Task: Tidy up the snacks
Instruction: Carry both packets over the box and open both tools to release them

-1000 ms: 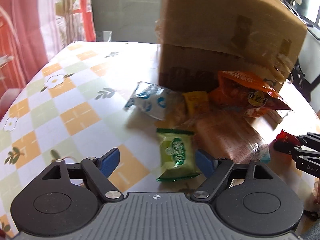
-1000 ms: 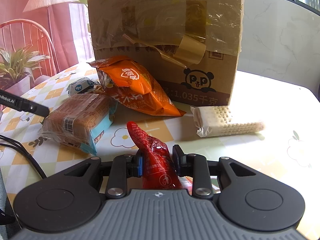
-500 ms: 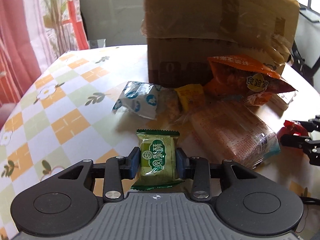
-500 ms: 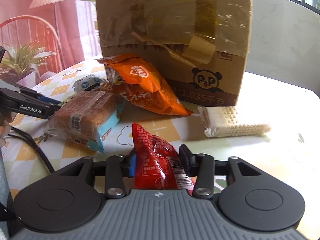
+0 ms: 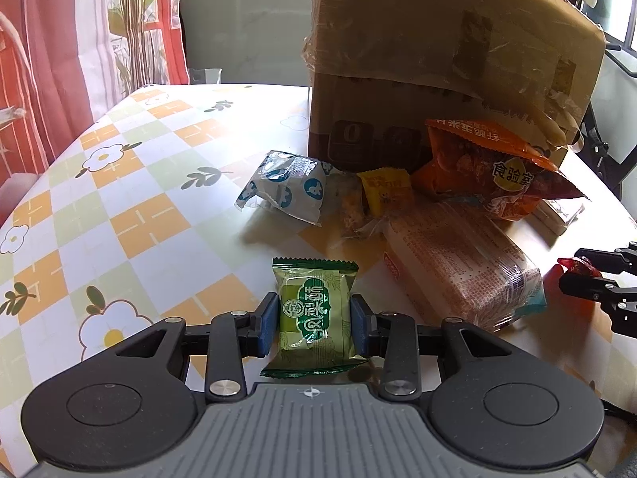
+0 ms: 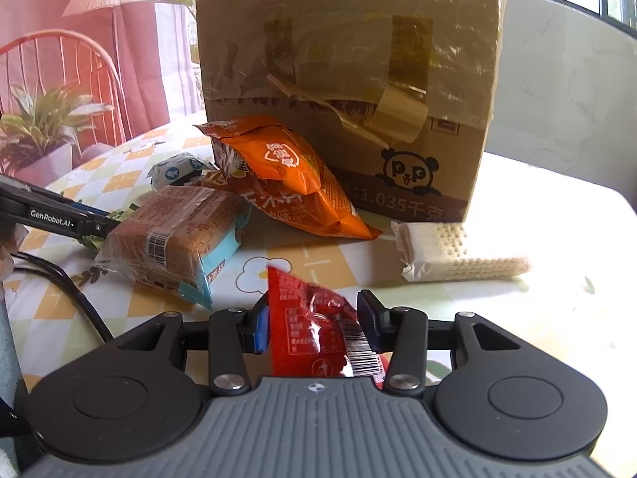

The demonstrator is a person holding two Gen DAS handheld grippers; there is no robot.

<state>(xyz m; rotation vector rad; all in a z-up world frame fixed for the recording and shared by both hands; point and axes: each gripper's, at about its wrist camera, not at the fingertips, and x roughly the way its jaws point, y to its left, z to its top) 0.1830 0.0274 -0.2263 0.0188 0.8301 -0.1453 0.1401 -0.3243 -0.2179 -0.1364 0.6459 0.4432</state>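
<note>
My left gripper (image 5: 314, 322) holds the green snack packet (image 5: 313, 314) tight; my right gripper (image 6: 314, 320) clamps the red snack packet (image 6: 318, 330) beside the cardboard box (image 6: 350, 91).

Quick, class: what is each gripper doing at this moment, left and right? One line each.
Left gripper: closed on the green snack packet.
Right gripper: closed on the red snack packet.

Glossy foil green packet (image 5: 314, 314), tape-covered matt cardboard box (image 6: 350, 79)
</note>
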